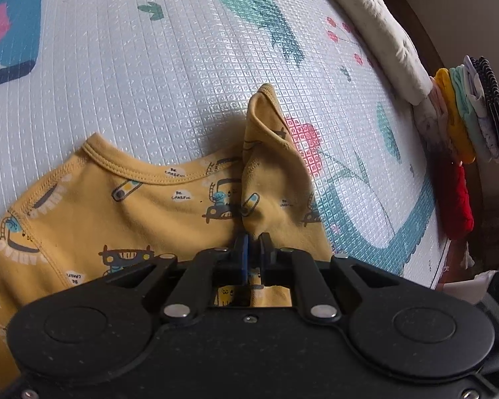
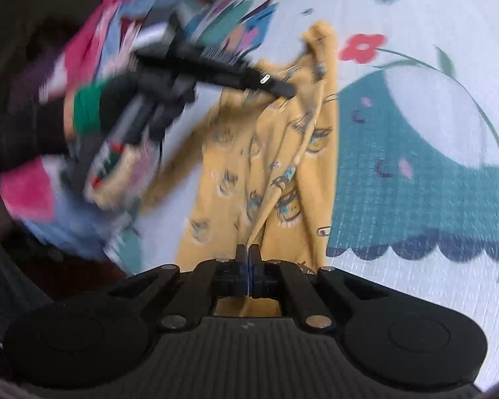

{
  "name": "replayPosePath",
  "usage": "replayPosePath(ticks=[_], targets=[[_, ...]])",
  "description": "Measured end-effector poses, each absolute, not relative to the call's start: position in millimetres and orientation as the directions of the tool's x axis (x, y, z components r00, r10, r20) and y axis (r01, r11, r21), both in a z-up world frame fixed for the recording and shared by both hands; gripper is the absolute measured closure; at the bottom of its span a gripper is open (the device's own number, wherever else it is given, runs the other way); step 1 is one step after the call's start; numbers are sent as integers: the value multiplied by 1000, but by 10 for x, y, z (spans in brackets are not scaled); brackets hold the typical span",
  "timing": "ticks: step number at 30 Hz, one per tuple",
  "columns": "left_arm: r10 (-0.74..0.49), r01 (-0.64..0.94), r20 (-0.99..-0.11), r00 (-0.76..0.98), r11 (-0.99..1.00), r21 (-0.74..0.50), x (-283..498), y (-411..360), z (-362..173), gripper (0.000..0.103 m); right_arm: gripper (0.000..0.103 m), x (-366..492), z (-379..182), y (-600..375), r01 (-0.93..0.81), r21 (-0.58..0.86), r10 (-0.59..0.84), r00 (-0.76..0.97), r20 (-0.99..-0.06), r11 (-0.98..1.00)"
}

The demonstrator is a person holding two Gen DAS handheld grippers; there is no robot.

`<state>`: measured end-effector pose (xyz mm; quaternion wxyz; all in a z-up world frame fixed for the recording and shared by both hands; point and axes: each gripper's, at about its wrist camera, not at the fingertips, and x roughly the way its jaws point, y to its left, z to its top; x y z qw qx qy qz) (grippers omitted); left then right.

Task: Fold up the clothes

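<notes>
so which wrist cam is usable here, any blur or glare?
Left wrist view: sharp, with fisheye bending at the rim, soft daylight sheen on the play mat and a shadow beside the raised sleeve of the yellow shirt. Right wrist view: heavy motion smear, worst on the gloved hand and the left gripper; shirt print unreadable.

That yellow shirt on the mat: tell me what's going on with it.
A person is folding the yellow printed shirt on the patterned play mat. The left tool is shut on a raised fold of it, and the right tool is shut on another edge. Folded clothes are already stacked at the mat's edge.
</notes>
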<state>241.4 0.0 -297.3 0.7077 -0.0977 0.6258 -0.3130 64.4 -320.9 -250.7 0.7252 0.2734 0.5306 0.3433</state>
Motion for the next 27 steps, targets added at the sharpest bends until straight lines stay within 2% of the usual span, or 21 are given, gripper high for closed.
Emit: replayPosePath(ticks=[3,4,7,13,16,18,25,26,27], targets=[[-562,330,-827,23,785,-524,2405,-6,-2970,95,99,763,-2713,-3410,-59,818,816,146,-559,572],[-563,330,-826,22,784,-525,2407,-5,-2972,94,95,762,-2743,-3391,-64,799,798,136,-586,598],[-562,333,-827,20,783,-525,2407,-5,-2971,94,93,757,-2835,-3335,-83,736,740,107,-664,672],[-553,362,-833,18,780,-510,2409,-46,-2959,94,90,551,-2692,-3184,-196,687,712,108,-694,700],[-547,368,-837,19,782,-503,2408,-57,-2953,93,93,492,-2721,-3099,-237,658,690,82,-719,715],[-543,376,-839,20,782,-497,2401,-71,-2945,93,90,507,-2709,-3123,-214,682,708,76,-702,699],[-539,470,-841,36,752,-462,2330,-180,-2866,92,90,491,-2698,-3043,-249,672,705,68,-706,698],[-533,494,-845,49,748,-443,2309,-223,-2849,92,98,493,-2740,-3021,-250,659,690,53,-722,709],[-532,501,-845,56,747,-437,2295,-242,-2840,92,98,497,-2764,-3057,-224,676,702,53,-711,702]])
